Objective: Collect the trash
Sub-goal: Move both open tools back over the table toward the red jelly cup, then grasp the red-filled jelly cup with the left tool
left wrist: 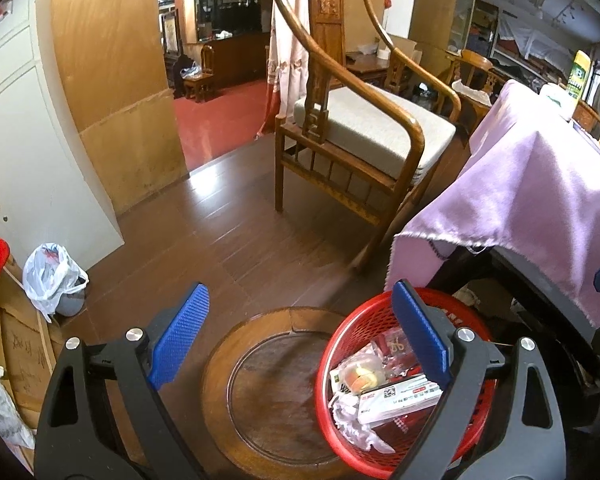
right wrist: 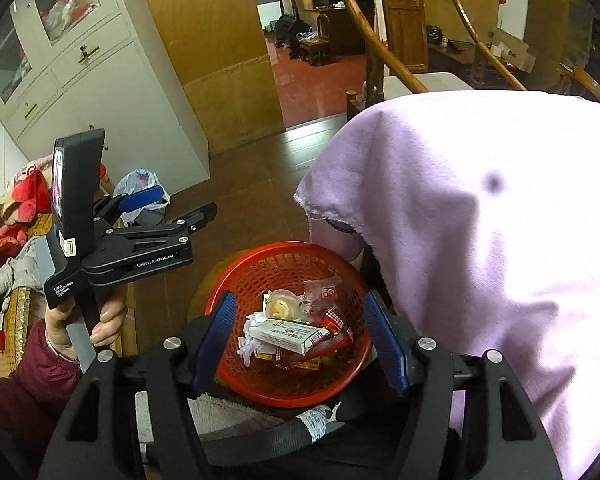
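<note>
The round red plastic mesh basket (right wrist: pixel 288 320) sits low on the floor, at 9 o'clock of the lilac cloth-draped table (right wrist: pixel 480 240). It holds a white rectangular carton (right wrist: pixel 288 336) with a printed code, crumpled white paper (right wrist: pixel 248 344) and clear wrappers. The right gripper (right wrist: pixel 300 344) hovers above it, jaws part open, empty. The left gripper (left wrist: pixel 300 340), marked "GenRobot.AI", stands wide open, empty. A round wooden stool (left wrist: pixel 260 392) adjoins the basket at 9 o'clock; bare plank floor lies beyond.
</note>
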Available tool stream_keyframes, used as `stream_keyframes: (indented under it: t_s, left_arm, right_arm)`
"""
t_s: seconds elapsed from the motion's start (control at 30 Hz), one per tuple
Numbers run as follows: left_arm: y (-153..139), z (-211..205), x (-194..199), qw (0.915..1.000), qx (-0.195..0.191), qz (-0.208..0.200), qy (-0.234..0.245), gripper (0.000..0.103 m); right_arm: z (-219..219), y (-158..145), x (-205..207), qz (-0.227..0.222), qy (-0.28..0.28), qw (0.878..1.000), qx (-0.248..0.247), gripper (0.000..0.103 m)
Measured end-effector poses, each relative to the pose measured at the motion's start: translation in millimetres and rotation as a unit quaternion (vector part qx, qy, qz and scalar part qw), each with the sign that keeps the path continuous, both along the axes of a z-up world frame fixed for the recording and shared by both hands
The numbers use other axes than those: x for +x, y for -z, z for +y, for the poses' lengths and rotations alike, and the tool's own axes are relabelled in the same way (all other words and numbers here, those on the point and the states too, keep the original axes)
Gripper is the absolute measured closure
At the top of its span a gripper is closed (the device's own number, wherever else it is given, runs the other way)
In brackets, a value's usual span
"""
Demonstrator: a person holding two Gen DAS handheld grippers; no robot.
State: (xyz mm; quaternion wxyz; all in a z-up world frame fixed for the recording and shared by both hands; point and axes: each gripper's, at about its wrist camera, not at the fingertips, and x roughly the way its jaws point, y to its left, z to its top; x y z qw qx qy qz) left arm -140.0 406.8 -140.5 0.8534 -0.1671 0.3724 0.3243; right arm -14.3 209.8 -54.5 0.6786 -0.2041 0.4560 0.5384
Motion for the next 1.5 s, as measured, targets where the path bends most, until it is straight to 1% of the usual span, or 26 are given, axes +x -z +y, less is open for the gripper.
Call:
stream_keyframes:
  t_s: [0.2,0.3,0.5,0.6,0.73,0.87,0.97,1.0,1.1,1.13,1.2,1.3,1.4,1.43,1.5]
  left_arm:
    - [-17,-10,5,0.9997,0.015,-0.014,0.011,0.013]
    - [-31,-22,8,0.999,0.029,-0.023,0.023,0.012]
    - [-60,-50,18,0.9962,0.06,-0.04,0.049,0.011]
    - [-75,-70,24,0.9933,0.083,-0.045,0.066,0.01]
    - [-98,-100,32,0.9878,0.115,-0.056,0.089,0.009]
    - [-115,-135,43,0.9821,0.12,-0.07,0.128,0.008]
    - [-123,-167,57,0.9763,0.115,-0.074,0.167,0.007]
    - [-125,-177,61,0.9744,0.113,-0.074,0.179,0.007]
    - [-126,-209,81,0.9682,0.098,-0.071,0.219,0.007]
    - [-125,-224,92,0.9648,0.091,-0.069,0.237,0.007]
    - [-123,-242,105,0.9601,0.085,-0.065,0.258,0.007]
    - [-118,-281,138,0.9494,0.078,-0.055,0.299,0.007]
    - [-112,-306,174,0.9406,0.067,-0.043,0.33,0.007]
    - [-111,-313,184,0.9378,0.064,-0.039,0.339,0.007]
    - [-108,-328,210,0.9301,0.062,-0.027,0.361,0.007]
  right_arm:
    - [-22,-16,6,-0.01,0.02,0.999,0.022,0.037]
    - [-35,-26,8,-0.017,0.033,0.999,0.036,0.037]
    - [-76,-45,19,-0.028,0.068,0.995,0.07,0.037]
    - [-96,-52,25,-0.029,0.088,0.992,0.086,0.036]
    - [-137,-64,34,-0.037,0.124,0.985,0.115,0.032]
    - [-183,-74,41,-0.051,0.16,0.976,0.141,0.031]
    - [-226,-79,45,-0.066,0.194,0.966,0.159,0.026]
    - [-245,-80,48,-0.073,0.211,0.961,0.164,0.024]
    - [-285,-78,55,-0.085,0.249,0.949,0.172,0.021]
    - [-301,-76,59,-0.089,0.266,0.944,0.174,0.02]
    - [-329,-68,67,-0.095,0.298,0.934,0.172,0.017]
    - [-368,-51,82,-0.094,0.349,0.919,0.16,0.016]
    - [-405,-35,99,-0.088,0.401,0.9,0.148,0.014]
    - [-418,-30,105,-0.089,0.42,0.892,0.143,0.013]
    - [-438,-25,114,-0.093,0.445,0.88,0.138,0.012]
